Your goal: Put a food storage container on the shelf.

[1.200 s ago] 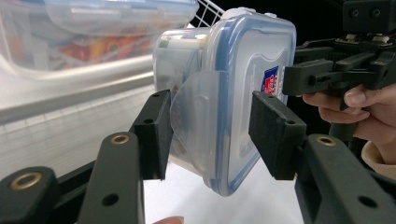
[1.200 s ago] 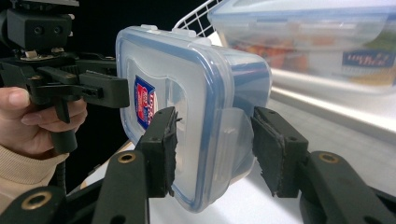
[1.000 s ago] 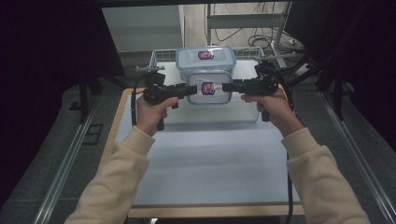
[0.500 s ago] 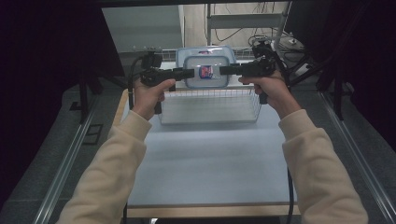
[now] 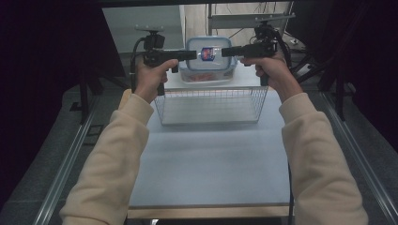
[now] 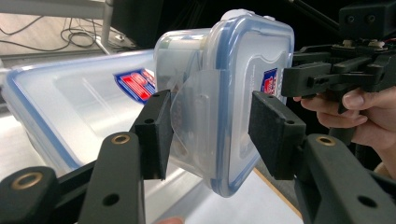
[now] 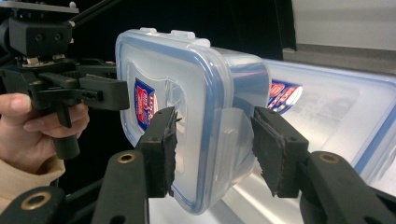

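Note:
A small clear box with a blue-rimmed lid hangs on its side in the air, held from both ends. My left gripper is shut on one latch side of it, pads against base and lid. My right gripper is shut on the opposite latch side. Each gripper view also shows the other gripper beyond the box: the right gripper and the left gripper. Below and behind the small box lies a larger clear box with a blue-rimmed lid.
A wire basket stands on the grey table, just in front of the larger box. Metal rails run along both sides of the table. Dark stands and cables crowd the far end.
Both hands have risen and moved toward the far end of the table, carrying the small box from over the basket to above the larger box.

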The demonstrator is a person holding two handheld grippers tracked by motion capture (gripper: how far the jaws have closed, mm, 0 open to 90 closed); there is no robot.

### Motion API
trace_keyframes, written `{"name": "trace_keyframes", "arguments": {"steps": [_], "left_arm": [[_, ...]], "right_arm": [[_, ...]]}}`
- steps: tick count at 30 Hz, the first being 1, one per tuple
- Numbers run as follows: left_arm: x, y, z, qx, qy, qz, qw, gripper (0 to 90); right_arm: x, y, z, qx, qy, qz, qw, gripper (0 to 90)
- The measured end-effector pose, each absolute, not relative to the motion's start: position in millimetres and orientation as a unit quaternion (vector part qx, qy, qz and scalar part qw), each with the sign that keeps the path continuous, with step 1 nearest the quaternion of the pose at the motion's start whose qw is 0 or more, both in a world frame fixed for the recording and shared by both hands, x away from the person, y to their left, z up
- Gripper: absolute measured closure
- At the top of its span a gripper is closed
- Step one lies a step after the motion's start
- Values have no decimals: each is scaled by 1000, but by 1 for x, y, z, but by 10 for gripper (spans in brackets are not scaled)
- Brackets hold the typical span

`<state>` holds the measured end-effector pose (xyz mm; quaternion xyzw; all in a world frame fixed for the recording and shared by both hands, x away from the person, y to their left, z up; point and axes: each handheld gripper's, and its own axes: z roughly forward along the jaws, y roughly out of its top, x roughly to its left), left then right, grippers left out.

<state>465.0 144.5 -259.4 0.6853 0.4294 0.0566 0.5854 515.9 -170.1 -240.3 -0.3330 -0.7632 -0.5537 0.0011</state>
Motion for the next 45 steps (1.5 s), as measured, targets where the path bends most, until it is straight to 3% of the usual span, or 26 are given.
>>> {"name": "trace_keyframes", "arguments": {"steps": [21, 34, 39, 43, 45], "left_arm": [[514, 150, -278, 653, 478, 14, 588, 501], [531, 144, -288, 632, 501, 1, 592, 313], [526, 148, -288, 632, 500, 14, 592, 243], [515, 152, -284, 636, 494, 31, 592, 258], [507, 153, -284, 643, 489, 46, 588, 309]], "right_arm": [[572, -163, -256, -373, -742, -556, 37, 492], [575, -161, -268, -426, -713, -556, 14, 361], [572, -168, -271, -428, -704, -567, 8, 349], [565, -174, -270, -427, -705, -567, 1, 340], [562, -178, -270, -430, -699, -571, 1, 345]]}}
